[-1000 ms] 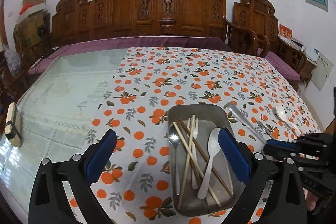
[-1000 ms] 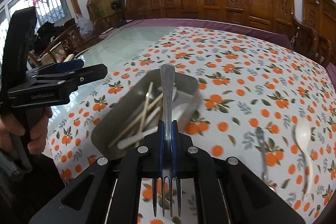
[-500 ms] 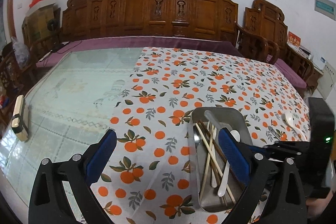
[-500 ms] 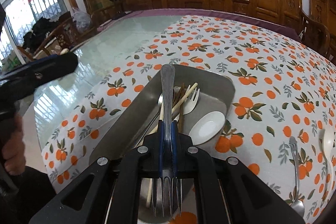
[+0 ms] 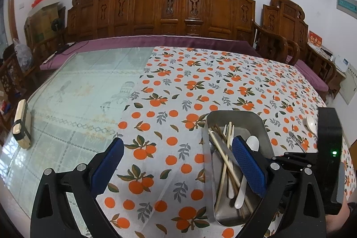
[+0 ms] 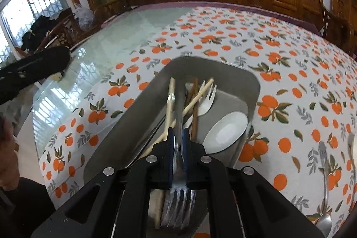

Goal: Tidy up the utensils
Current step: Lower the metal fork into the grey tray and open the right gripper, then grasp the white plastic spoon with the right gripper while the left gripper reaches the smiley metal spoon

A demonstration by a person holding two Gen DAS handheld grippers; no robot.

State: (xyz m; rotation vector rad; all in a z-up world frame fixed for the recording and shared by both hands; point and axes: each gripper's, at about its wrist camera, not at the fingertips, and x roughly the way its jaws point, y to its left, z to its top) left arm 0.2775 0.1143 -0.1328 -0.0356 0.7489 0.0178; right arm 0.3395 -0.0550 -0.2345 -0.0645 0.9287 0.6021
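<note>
Through the left wrist camera I am looking at the left gripper [image 5: 176, 165] with its blue pads standing wide apart and nothing between them, hanging over the orange-print tablecloth [image 5: 223, 81]. The metal tray [image 5: 236, 114] is sitting at about four o'clock, partly behind the right-hand pad. In it I am counting one white plastic spoon [image 5: 253, 143] and one white plastic fork [image 5: 228, 128] among a loose bundle of chopsticks [image 5: 219, 173] — at least two pale and two dark, though they cross too much for a firm count. At three o'clock the right gripper's black body [image 5: 330, 148] is reaching in, and beyond it one white spoon [image 5: 310, 123] and a metal utensil are lying on the cloth.

Through the right wrist camera I am seeing the right gripper [image 6: 177, 137] clamped tight on a metal fork [image 6: 178, 204], tines toward the lens, handle pointing to twelve o'clock right over the tray. At four o'clock one metal spoon [image 6: 324, 182] is lying on the cloth, with the rim of the white spoon just showing at three o'clock.

I judge the sorting well along: most pieces are in the tray, this fork is about to go in, and two spoons are waiting outside.
</note>
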